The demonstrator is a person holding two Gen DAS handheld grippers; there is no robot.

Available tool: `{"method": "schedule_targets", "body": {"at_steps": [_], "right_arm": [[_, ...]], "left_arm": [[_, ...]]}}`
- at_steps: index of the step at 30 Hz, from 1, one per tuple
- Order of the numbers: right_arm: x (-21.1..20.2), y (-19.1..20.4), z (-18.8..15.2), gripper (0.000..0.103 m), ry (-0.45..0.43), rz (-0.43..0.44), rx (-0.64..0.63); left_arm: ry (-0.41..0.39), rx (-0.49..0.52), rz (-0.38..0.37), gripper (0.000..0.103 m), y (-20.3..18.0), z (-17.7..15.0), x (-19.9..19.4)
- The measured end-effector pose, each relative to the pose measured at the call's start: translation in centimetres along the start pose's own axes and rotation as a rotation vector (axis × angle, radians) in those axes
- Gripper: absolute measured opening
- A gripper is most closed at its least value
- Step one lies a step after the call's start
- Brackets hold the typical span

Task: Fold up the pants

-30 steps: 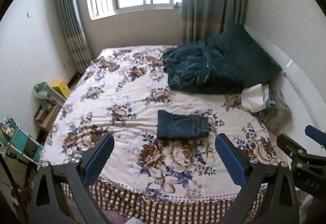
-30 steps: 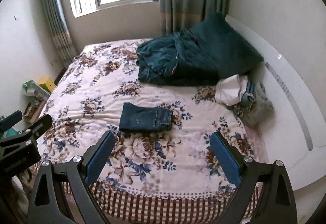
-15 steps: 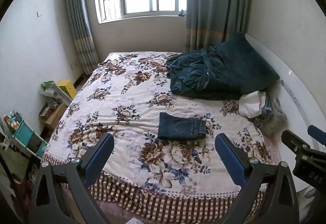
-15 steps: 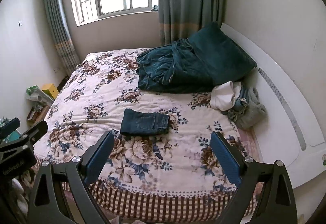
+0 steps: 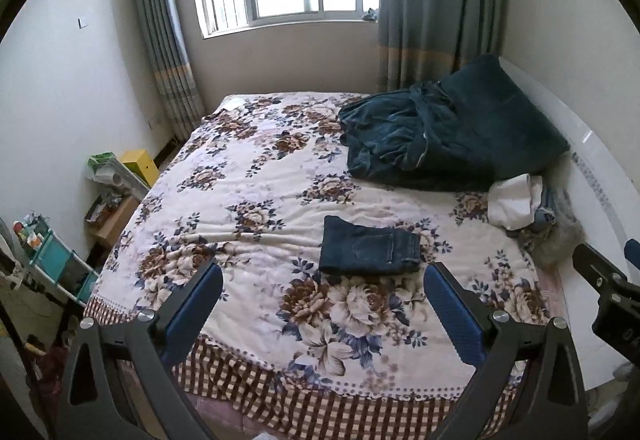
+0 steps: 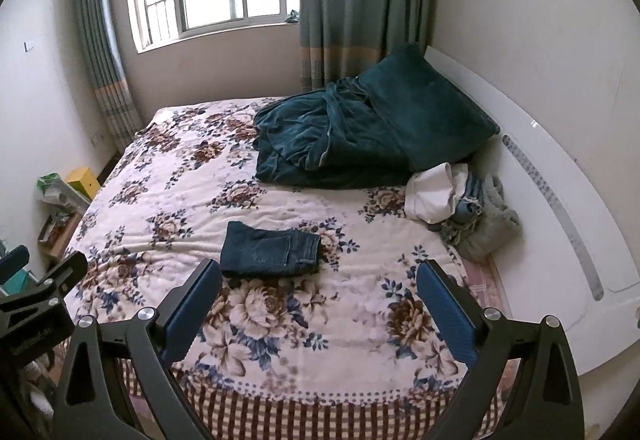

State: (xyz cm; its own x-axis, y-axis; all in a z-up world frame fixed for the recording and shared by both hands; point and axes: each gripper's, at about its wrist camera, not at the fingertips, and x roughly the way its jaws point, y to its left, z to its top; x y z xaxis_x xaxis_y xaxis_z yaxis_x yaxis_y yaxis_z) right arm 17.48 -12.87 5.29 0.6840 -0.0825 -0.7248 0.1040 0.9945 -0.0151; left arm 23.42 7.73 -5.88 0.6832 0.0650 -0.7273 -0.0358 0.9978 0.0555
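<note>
Pants (image 5: 370, 251) lay folded into a compact dark-denim rectangle on the floral bed (image 5: 248, 200), near its foot edge and roughly mid-width, with a back pocket facing up. Nothing touched them. Both grippers hung off the foot of the bed, well apart from the cloth. The left gripper (image 5: 322, 306) had its blue-padded fingers spread wide with nothing between them, and the right gripper (image 6: 320, 304) stood the same way, wide apart and empty. In the right wrist view the pants (image 6: 270, 249) sat just beyond the left finger's tip.

Judging by the neat edges and stacked layers, the folding itself looked finished, and the step in hand seemed to be the close of the task rather than another crease. If anything remained, it would be a light check: pressing the top layer flat or squaring the waistband end, which would call for bringing one gripper forward over the bed edge and touching down gently so the stack did not slide on the soft quilt.

A rumpled teal blanket (image 5: 416, 144) and a small clothes pile (image 5: 524, 204) lay toward the headboard, well clear of the pants.
</note>
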Motion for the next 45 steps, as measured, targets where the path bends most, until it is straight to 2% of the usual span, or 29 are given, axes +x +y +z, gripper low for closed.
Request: {"method": "schedule_targets", "body": {"at_steps": [3, 14, 25, 33, 45], "right_arm": [[2.3, 0.1, 0.0, 0.1, 0.021, 0.013, 0.01], [8.2, 0.5, -1.1, 0.101, 0.077, -0.037, 0.008], [9.4, 0.8, -1.2, 0.102, 0.081, -0.041, 0.003], [10.6, 1.2, -2.3, 0.102, 0.093, -0.014, 0.009], [10.3, 1.8, -2.6, 0.102, 0.102, -0.008, 0.01]], "left_arm": [[0.011, 0.019, 0.004, 0.103, -0.4, 0.1, 1.2], [0.073, 0.052, 0.013, 0.103, -1.4, -0.4, 5.2], [0.081, 0.044, 0.029, 0.103, -1.2, -0.4, 6.5], [0.076, 0.034, 0.051, 0.103, -0.8, -1.1, 6.6], [0.074, 0.026, 0.052, 0.103, -0.3, -1.0, 6.5]]}}
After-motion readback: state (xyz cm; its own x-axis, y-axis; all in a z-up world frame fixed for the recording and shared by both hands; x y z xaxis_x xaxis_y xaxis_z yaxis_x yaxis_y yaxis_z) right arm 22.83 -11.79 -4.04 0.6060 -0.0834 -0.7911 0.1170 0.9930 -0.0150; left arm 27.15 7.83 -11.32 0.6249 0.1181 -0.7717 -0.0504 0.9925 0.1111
